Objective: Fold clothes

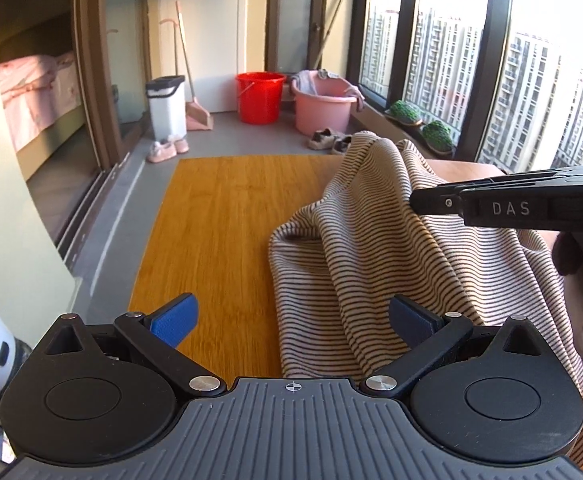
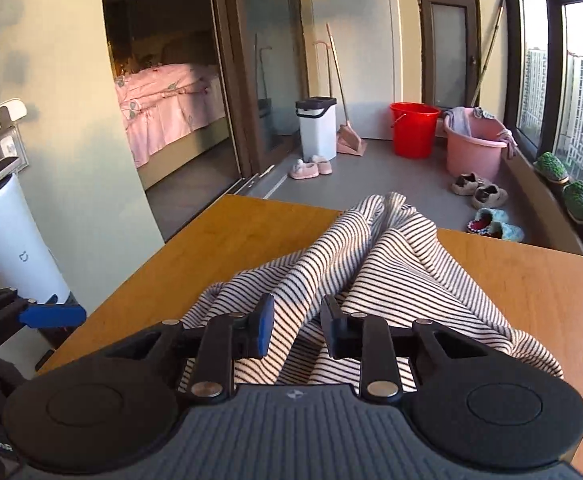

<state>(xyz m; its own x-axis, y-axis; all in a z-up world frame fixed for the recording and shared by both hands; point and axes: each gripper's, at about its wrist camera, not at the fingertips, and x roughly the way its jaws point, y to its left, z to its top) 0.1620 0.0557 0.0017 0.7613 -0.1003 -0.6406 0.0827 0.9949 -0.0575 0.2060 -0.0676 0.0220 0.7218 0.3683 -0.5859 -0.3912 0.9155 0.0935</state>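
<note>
A cream garment with thin dark stripes (image 1: 371, 248) lies heaped on the right half of a wooden table (image 1: 219, 220), with part of it raised into a peak. My left gripper (image 1: 291, 318) is open wide at the garment's near left edge; nothing sits between its blue pads, and the right pad hangs over the cloth. My right gripper (image 1: 415, 202) comes in from the right and is shut on a bunched fold, from which the cloth drapes down. In the right wrist view, that fold of garment (image 2: 391, 264) fills the narrow gap of the right gripper (image 2: 297, 332). One blue finger (image 2: 55, 316) of the left gripper shows at the left.
Past the table's far edge (image 2: 291, 204) are a red bucket (image 1: 260, 96), a pink basin (image 1: 323, 106), a white bin (image 1: 166, 106) and slippers (image 1: 167, 150) on the floor. A white tower appliance (image 2: 7, 240) stands left of the table. Windows run along the right wall.
</note>
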